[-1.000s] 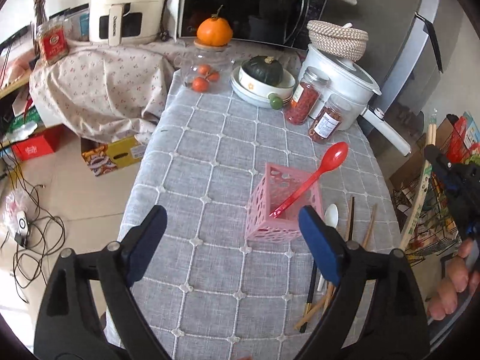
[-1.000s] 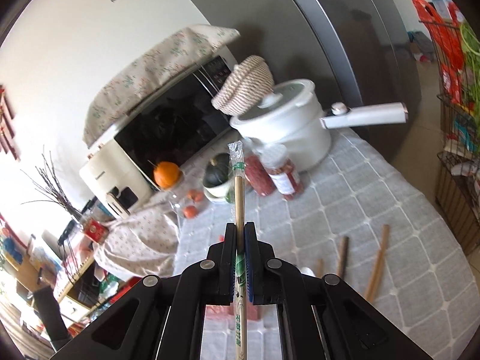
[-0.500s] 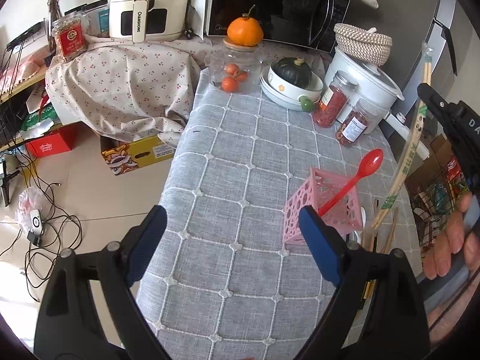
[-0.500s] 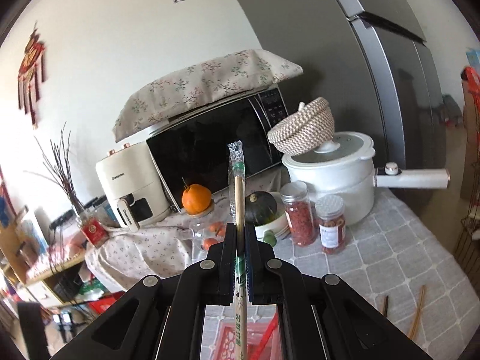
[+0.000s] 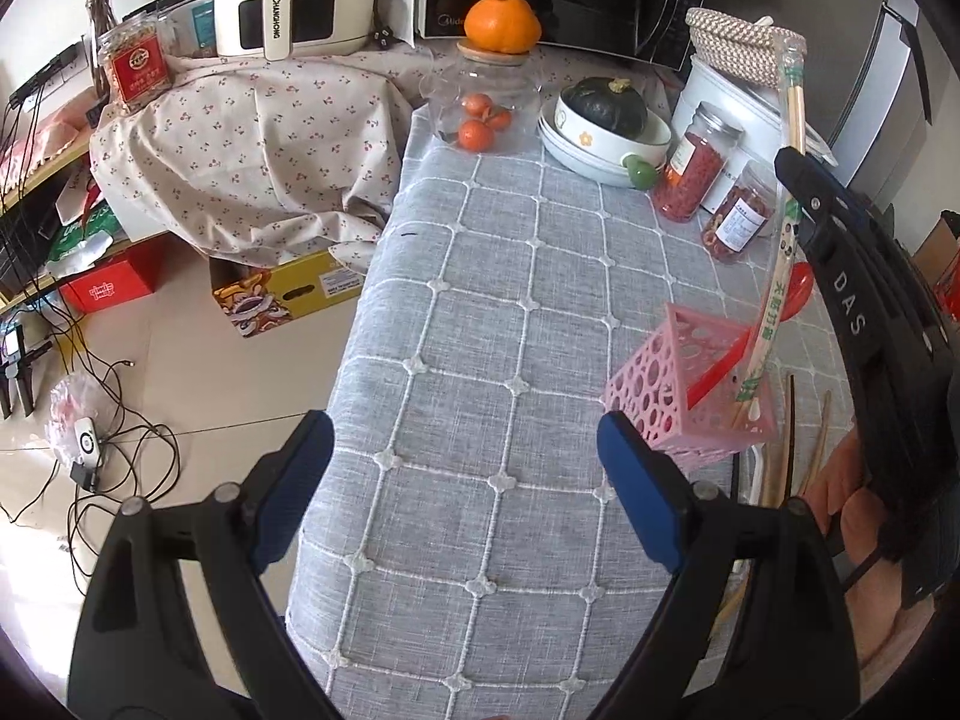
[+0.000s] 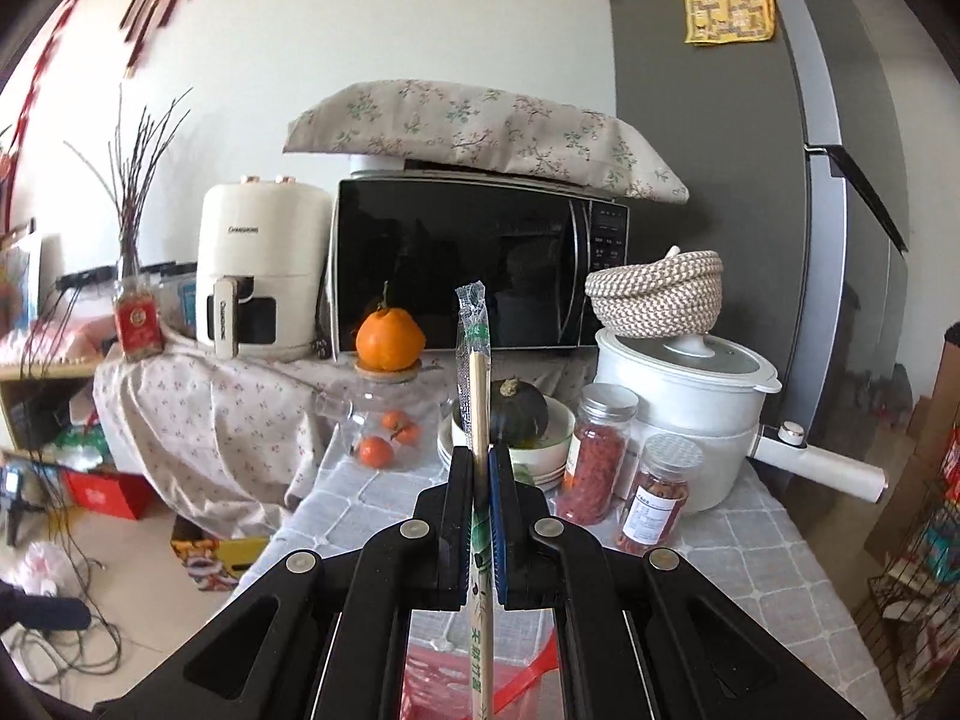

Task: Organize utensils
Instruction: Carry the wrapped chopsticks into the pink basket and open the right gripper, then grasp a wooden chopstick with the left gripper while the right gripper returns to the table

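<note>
My right gripper (image 6: 480, 516) pinches the wrapped chopsticks (image 5: 774, 294) upright, their lower end inside the pink holder (image 5: 684, 390) beside the red spoon (image 5: 792, 294). My left gripper (image 5: 465, 468) hovers wide apart, empty, over the tabletop (image 5: 480, 300).

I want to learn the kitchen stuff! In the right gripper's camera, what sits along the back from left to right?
Red-labelled jar → white air fryer → big orange → microwave → woven basket → white pot's handle.
</note>
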Available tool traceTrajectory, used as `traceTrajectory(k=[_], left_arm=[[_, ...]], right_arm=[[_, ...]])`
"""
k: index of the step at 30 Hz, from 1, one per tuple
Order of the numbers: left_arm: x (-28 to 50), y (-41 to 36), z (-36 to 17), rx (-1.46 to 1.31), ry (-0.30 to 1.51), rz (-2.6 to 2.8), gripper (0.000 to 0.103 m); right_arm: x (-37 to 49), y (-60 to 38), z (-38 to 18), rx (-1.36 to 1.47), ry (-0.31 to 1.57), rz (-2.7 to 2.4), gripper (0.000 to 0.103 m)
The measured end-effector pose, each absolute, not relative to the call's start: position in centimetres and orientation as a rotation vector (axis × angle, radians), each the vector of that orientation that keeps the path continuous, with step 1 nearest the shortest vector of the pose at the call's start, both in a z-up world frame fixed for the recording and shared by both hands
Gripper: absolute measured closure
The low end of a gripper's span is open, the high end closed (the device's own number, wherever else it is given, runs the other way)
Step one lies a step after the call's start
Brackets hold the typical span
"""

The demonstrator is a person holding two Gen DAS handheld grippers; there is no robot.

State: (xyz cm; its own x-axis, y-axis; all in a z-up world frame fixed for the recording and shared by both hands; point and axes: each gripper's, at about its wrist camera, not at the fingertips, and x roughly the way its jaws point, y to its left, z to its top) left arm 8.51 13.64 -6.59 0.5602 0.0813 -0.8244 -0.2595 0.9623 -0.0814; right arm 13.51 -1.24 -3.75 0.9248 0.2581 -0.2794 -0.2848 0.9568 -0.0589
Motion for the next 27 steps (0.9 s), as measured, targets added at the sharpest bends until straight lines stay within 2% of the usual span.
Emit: traceTrajectory(k=[9,10,13,17,23,25,27], left_arm=[[8.6,13.7,-7.2,-0.211,0.987,0.202,0.013],[8.6,13.7,-7.3,-0.213,0.989,0.201,0.013],[8.5,13.5,-7.2,-0.215,0.992,0.190,0.013],[8.4,12.7,-6.9,-0.199,0.984,0.169,0.013],[8.2,10.8,-6.4,-0.190,0.976,0.121,0.013],[8.2,9.8,-6.4,-0.187,0.981,0.094,0.013],[8.2,8.7,-6.4,-0.178,0.987,0.075,0.013]], right_arm=[[12.7,-0.8,-5.2,-0.129,0.327,0.349,0.095],[12.6,-1.1,-5.1,-0.106,0.346,0.366,0.087],[12.3,-2.5,-4.2,-0.056,0.368,0.384,0.074],[11.6,-4.7,-2.8,-0.039,0.372,0.376,0.071],[10.5,-9.4,-0.8,0.004,0.421,0.316,0.052],[10.1,-10.8,-0.4,0.012,0.435,0.295,0.043],[9.6,-12.3,-0.1,0.008,0.452,0.272,0.040]])
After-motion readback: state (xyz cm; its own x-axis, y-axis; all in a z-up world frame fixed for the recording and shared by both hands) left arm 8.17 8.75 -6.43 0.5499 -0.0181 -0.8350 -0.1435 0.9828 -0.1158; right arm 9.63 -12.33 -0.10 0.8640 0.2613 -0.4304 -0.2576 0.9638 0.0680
